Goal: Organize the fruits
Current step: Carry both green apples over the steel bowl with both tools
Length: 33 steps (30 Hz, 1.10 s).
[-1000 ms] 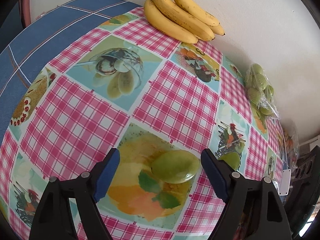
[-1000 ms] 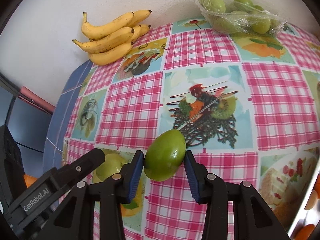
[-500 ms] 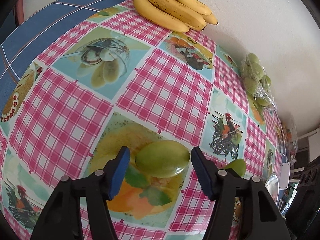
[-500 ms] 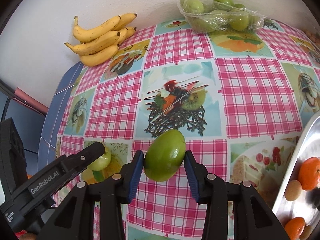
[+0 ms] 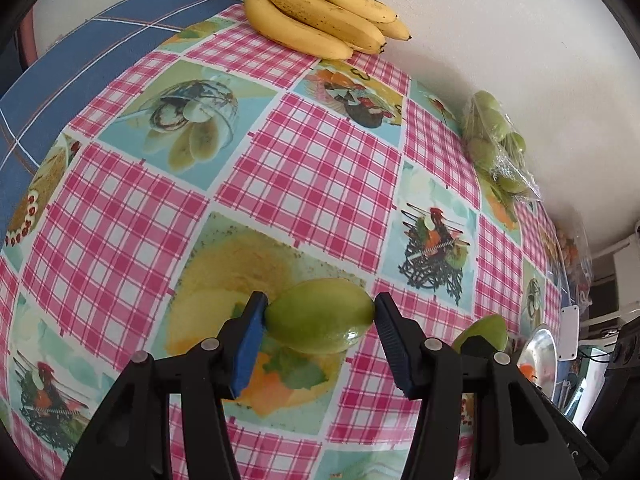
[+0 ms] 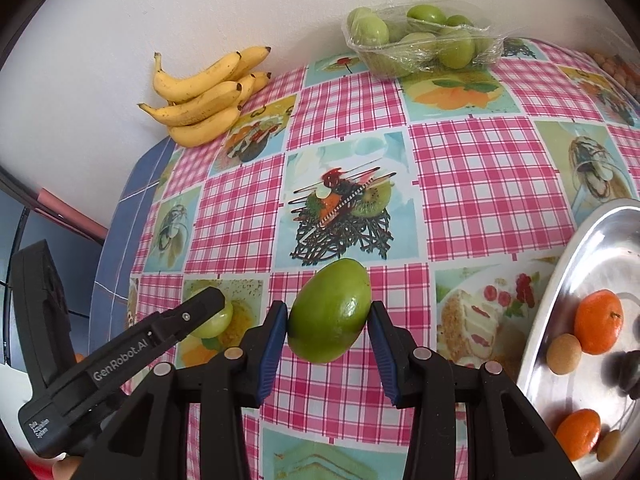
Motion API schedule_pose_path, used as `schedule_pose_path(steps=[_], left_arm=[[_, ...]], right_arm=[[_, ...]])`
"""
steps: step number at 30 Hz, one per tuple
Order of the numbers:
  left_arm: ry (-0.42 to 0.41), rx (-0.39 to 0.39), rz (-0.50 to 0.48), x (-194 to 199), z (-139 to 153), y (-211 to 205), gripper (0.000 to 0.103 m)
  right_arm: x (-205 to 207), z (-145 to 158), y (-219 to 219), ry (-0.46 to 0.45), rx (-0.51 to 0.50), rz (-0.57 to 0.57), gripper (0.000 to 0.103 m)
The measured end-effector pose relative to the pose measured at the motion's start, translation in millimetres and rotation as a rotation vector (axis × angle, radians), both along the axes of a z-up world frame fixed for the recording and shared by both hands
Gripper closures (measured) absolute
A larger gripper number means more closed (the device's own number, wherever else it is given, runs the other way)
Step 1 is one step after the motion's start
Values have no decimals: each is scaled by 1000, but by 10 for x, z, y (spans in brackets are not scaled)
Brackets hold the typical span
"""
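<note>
Two green fruits: my left gripper fingers clench one fruit, seemingly on the tabletop; my right gripper fingers grasp another fruit.

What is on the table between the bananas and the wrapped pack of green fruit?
Nothing: in the right wrist view, only tablecloth separates the bananas from the pack.

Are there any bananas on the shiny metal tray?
No, the metal tray holds oranges and small brown fruits; the bananas lie by the wall.
</note>
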<state>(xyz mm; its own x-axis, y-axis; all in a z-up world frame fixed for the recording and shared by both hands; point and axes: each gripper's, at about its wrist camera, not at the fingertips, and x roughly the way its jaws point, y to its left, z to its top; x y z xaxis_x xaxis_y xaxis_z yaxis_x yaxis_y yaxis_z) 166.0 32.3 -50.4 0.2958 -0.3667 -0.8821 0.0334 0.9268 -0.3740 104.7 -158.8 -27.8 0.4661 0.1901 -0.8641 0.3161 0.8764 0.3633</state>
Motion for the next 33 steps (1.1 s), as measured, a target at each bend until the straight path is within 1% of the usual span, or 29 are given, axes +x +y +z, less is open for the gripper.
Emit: schedule_pose_path(steps=[3, 9, 13, 21, 25, 29, 33], left_arm=[[7, 3, -4, -59, 24, -6, 47], [-10, 23, -14, -168, 102, -26, 47], [-2, 5, -16, -241, 128, -28, 47], [-58, -8, -43, -454, 367, -92, 47], [-98, 1, -65, -574, 504, -160, 47], [-108, -12, -76, -666, 564, -203, 47], [-122, 3, -100, -760, 608, -277, 47]], right_arm=[[-65, 52, -1, 0, -2, -7, 59], [-226, 155, -1, -1, -11, -14, 59], [-359, 249, 13, -13, -21, -14, 59], [-589, 374, 5, -32, -34, -24, 59], [-711, 412, -23, -34, -40, -34, 59], [-820, 421, -82, -21, -48, -46, 59], [-902, 407, -162, -4, -53, -59, 59]])
